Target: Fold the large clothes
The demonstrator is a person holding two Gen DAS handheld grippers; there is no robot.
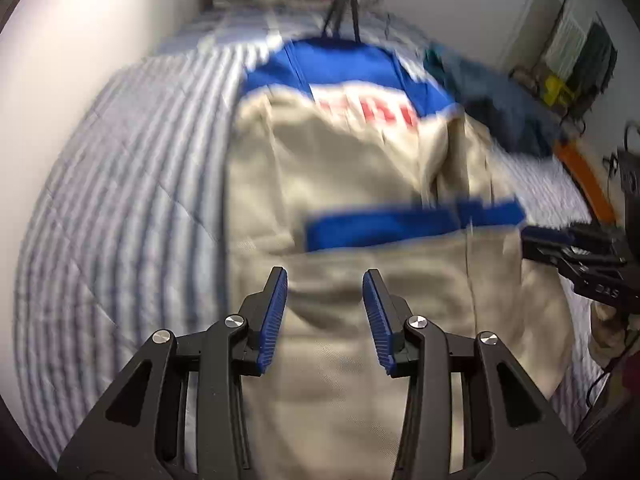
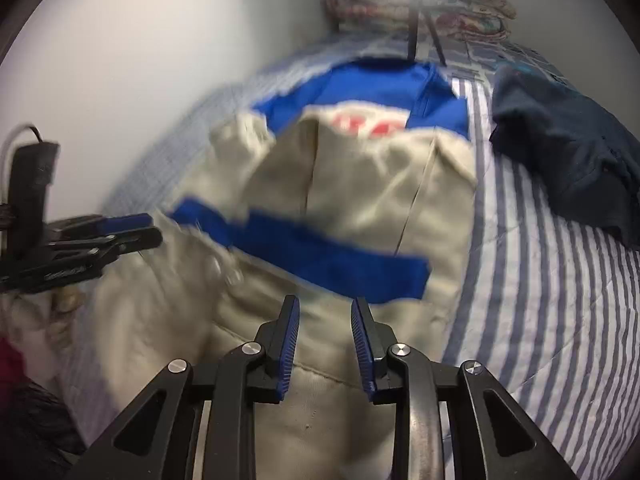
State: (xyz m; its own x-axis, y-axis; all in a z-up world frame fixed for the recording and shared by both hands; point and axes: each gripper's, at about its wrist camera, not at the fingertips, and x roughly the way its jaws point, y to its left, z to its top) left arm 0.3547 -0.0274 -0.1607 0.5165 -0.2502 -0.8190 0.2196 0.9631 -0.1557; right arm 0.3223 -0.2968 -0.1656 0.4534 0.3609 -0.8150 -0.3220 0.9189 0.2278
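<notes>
A large cream garment [image 1: 360, 184] with blue shoulders, red lettering and a blue cuff band [image 1: 412, 224] lies on the striped bed; it also shows in the right wrist view [image 2: 360, 208]. A sleeve is folded across its middle. My left gripper [image 1: 325, 280] is open and empty above the garment's lower part. My right gripper [image 2: 325, 306] is open and empty above the lower part, near the blue band [image 2: 320, 252]. Each gripper shows at the edge of the other's view, my right gripper [image 1: 528, 242] and my left gripper [image 2: 154, 228]. Both views are motion-blurred.
The bed has a blue-and-white striped cover [image 1: 120, 200]. A dark blue garment [image 2: 568, 160] lies bunched at the right of the bed. Folded quilts [image 2: 440, 8] are stacked at the head. A white wall [image 2: 140, 60] runs along the left. A tripod's legs [image 1: 344, 16] stand behind the garment.
</notes>
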